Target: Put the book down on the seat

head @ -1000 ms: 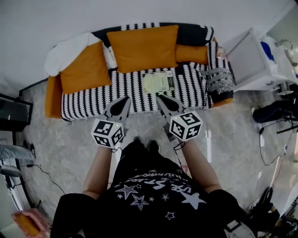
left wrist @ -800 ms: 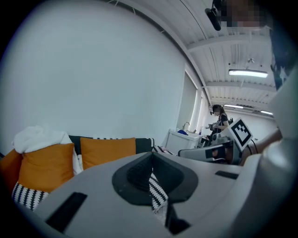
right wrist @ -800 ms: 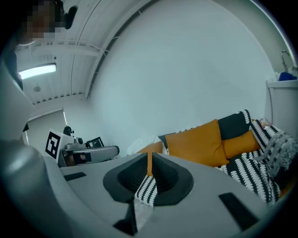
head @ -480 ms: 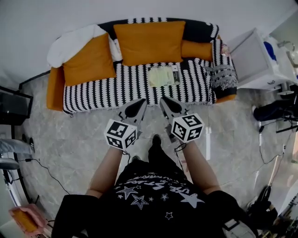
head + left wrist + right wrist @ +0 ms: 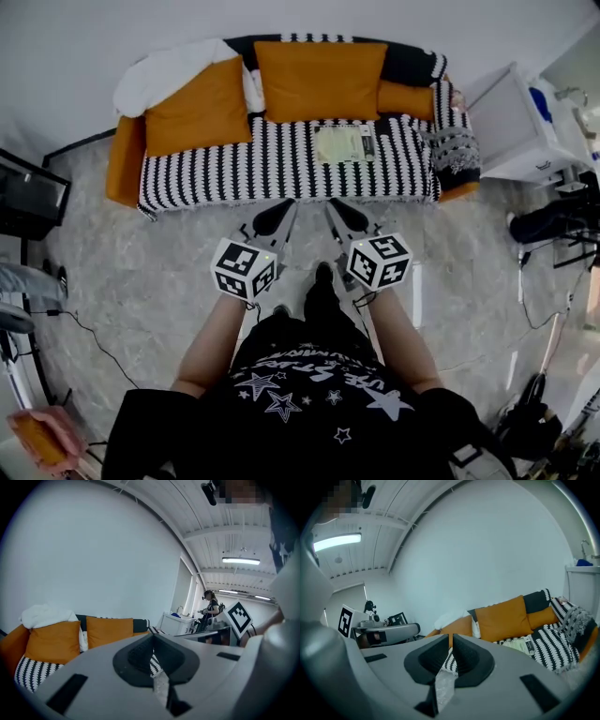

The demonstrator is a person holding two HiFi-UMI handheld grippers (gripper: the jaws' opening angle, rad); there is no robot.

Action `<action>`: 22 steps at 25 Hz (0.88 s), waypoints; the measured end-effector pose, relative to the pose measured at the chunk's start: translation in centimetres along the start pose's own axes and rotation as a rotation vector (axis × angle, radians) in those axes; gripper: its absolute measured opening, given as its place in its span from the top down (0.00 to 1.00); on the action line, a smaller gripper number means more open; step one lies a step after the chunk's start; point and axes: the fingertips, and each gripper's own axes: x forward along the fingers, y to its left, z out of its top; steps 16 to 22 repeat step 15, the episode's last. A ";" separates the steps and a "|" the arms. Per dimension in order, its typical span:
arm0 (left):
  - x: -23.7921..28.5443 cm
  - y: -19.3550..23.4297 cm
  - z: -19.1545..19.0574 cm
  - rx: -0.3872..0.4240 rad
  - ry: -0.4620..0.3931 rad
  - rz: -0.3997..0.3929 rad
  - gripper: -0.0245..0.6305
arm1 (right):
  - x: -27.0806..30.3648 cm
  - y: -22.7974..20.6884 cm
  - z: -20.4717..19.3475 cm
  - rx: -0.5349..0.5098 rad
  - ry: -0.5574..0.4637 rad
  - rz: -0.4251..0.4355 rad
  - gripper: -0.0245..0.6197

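Observation:
The pale green book lies flat on the black-and-white striped seat of the sofa, right of the middle; in the right gripper view the book shows by the orange cushions. Both grippers hang over the floor in front of the sofa, well short of the book. My left gripper is shut and empty, its jaws meeting on nothing. My right gripper is shut and empty too, with its pads pressed together in the right gripper view.
Orange cushions and a white blanket line the sofa back. A striped throw hangs over the right arm. A white cabinet stands to the right, a dark unit to the left. Cables trail on the grey floor.
The person has stepped back from the sofa, so both grippers are now farther from the seat. The book stays where it lies. Both grippers remain shut.

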 end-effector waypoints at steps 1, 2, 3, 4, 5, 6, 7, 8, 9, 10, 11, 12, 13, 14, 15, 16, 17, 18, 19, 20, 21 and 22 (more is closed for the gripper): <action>-0.8 -0.1 -0.2 0.000 -0.001 -0.004 0.95 | -0.2 0.8 -0.3 -0.004 -0.003 -0.002 0.90; -1.6 -0.3 -0.4 0.001 -0.003 -0.008 0.95 | -0.5 1.5 -0.5 -0.008 -0.006 -0.005 0.90; -2.3 -0.4 -0.6 0.003 -0.005 -0.012 0.95 | -0.8 2.1 -0.7 -0.013 -0.010 -0.008 0.90; -3.0 -0.6 -0.7 0.007 -0.008 -0.014 0.95 | -1.1 2.7 -0.9 -0.017 -0.013 -0.011 0.90; -3.8 -0.8 -0.7 0.010 -0.011 -0.015 0.95 | -1.5 3.3 -1.1 -0.021 -0.017 -0.014 0.90; -4.4 -0.9 -0.6 0.014 -0.015 -0.015 0.95 | -1.8 3.8 -1.3 -0.023 -0.020 -0.018 0.90; -5.1 -1.0 -0.5 0.016 -0.019 -0.014 0.95 | -2.1 4.3 -1.4 -0.022 -0.022 -0.022 0.90; -5.8 -1.1 -0.5 0.018 -0.021 -0.011 0.95 | -2.5 4.7 -1.5 -0.020 -0.024 -0.025 0.90; -6.4 -1.2 -0.4 0.019 -0.022 -0.008 0.95 | -2.8 5.2 -1.7 -0.018 -0.025 -0.026 0.90; -7.0 -1.2 -0.5 0.019 -0.023 -0.005 0.95 | -3.1 5.6 -2.0 -0.017 -0.025 -0.027 0.90; -7.6 -1.3 -0.6 0.018 -0.025 -0.002 0.95 | -3.4 6.1 -2.3 -0.017 -0.025 -0.027 0.90; -8.1 -1.3 -0.8 0.016 -0.028 0.000 0.95 | -3.6 6.5 -2.7 -0.019 -0.024 -0.028 0.90; -8.7 -1.4 -1.0 0.014 -0.031 0.001 0.95 | -3.9 6.9 -3.1 -0.021 -0.024 -0.028 0.90; -9.1 -1.4 -1.2 0.011 -0.034 0.001 0.95 | -4.1 7.3 -3.4 -0.023 -0.024 -0.029 0.90; -9.6 -1.5 -1.4 0.009 -0.038 0.001 0.95 | -4.3 7.7 -3.8 -0.024 -0.025 -0.029 0.90; -9.6 -1.5 -1.4 0.009 -0.038 0.001 0.95 | -4.3 7.7 -3.8 -0.024 -0.025 -0.029 0.90; -9.6 -1.5 -1.4 0.009 -0.038 0.001 0.95 | -4.3 7.7 -3.8 -0.024 -0.025 -0.029 0.90; -9.6 -1.5 -1.4 0.009 -0.038 0.001 0.95 | -4.3 7.7 -3.8 -0.024 -0.025 -0.029 0.90; -9.6 -1.5 -1.4 0.009 -0.038 0.001 0.95 | -4.3 7.7 -3.8 -0.024 -0.025 -0.029 0.90; -9.6 -1.5 -1.4 0.009 -0.038 0.001 0.95 | -4.3 7.7 -3.8 -0.024 -0.025 -0.029 0.90; -9.6 -1.5 -1.4 0.009 -0.038 0.001 0.95 | -4.3 7.7 -3.8 -0.024 -0.025 -0.029 0.90; -9.6 -1.5 -1.4 0.009 -0.038 0.001 0.95 | -4.3 7.7 -3.8 -0.024 -0.025 -0.029 0.90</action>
